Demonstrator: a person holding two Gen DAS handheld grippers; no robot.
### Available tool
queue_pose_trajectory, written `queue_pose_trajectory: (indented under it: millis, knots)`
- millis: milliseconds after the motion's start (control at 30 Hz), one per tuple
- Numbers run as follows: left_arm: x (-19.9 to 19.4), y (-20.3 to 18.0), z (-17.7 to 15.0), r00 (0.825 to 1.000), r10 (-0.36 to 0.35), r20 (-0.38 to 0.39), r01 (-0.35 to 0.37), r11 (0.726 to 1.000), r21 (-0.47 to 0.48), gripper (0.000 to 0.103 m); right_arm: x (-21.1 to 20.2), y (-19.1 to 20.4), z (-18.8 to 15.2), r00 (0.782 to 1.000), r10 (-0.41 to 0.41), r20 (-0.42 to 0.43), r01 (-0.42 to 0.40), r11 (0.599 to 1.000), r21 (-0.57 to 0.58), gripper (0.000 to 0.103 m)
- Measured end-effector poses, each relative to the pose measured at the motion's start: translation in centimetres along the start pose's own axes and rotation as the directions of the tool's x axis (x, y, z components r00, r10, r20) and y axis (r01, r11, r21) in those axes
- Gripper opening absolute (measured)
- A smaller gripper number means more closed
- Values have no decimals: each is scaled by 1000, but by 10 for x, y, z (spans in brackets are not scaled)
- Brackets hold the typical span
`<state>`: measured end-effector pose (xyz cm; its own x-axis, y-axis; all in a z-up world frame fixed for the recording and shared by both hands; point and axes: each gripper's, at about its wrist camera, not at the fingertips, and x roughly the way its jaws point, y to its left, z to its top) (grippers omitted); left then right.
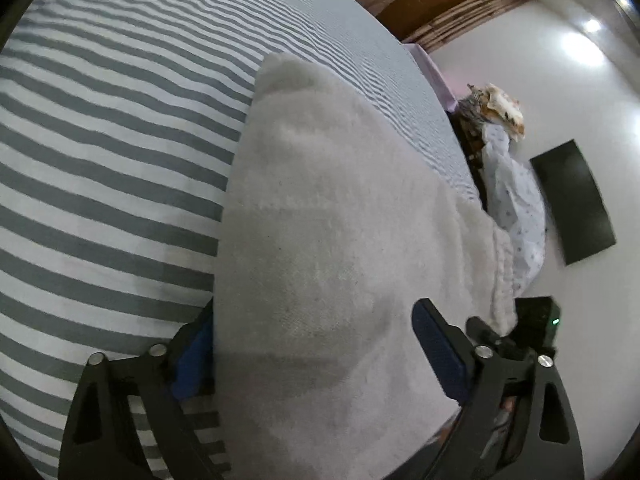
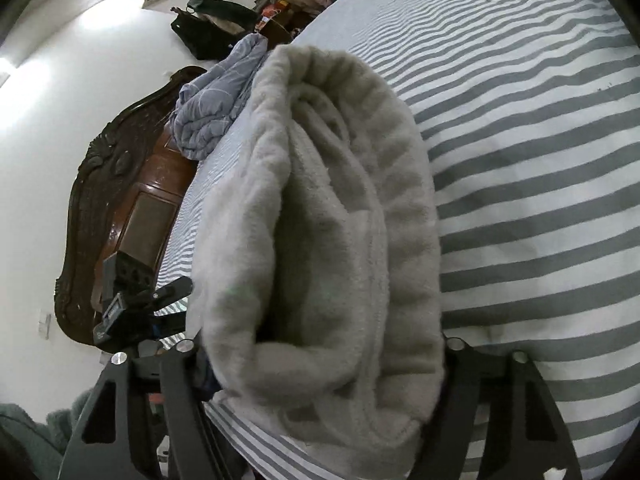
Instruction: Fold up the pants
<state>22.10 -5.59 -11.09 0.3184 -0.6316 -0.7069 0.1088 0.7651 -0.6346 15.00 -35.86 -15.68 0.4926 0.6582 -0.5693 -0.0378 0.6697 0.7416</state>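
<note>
Cream fleece pants (image 1: 320,208) lie folded into a thick bundle on the grey-and-white striped bed sheet (image 1: 100,152). My left gripper (image 1: 312,332) stands open astride the bundle's near end. Its left finger is half hidden at the fabric's edge, and the blue pad (image 1: 438,348) of the right finger shows bare above the fleece. In the right wrist view the pants (image 2: 320,240) show their layered folded end. My right gripper (image 2: 326,348) is shut on that end, and the fleece bulges over both fingers and hides their tips. The left gripper's body (image 2: 124,296) sits just left of the bundle.
A carved dark wooden headboard (image 2: 112,208) stands against the white wall past the bed's edge. A crumpled blue-grey blanket (image 2: 216,100) lies near it, with a black bag (image 2: 208,36) behind. Flowered bedding (image 1: 516,200) and a black wall panel (image 1: 572,200) are to the right.
</note>
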Motion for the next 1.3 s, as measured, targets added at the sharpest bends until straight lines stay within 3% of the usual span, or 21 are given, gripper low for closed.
queue_pose_trajectory:
  millis: [67, 300, 467, 700, 867, 1067, 1300]
  knots:
    - [0, -1, 1, 1000, 4, 4, -4, 1000, 4, 88, 4, 4, 2, 1000, -12, 2, 12, 1000, -2, 71]
    - [4, -6, 7, 996, 92, -14, -92, 996, 10, 67, 20, 11, 18, 1000, -19, 1, 19, 999, 46, 74]
    - [4, -18, 4, 991, 135, -4, -135, 990, 32, 56, 18, 11, 15, 998, -55, 9, 55, 997, 49, 61]
    - [-4, -36, 1, 985, 171, 13, -171, 984, 54, 41, 12, 26, 11, 993, -108, 42, 106, 993, 51, 51]
    - [-8, -48, -2, 982, 183, 38, -186, 978, 94, 36, 2, 44, 11, 992, -116, 47, 114, 993, 44, 45]
    - [-24, -58, 3, 988, 141, 65, -148, 982, 121, 33, -7, 69, 17, 993, -104, 50, 102, 994, 34, 42]
    - [-68, -58, 22, 985, 110, 135, -128, 983, 133, 32, -9, 110, 33, 995, -73, 62, 75, 997, -14, 41]
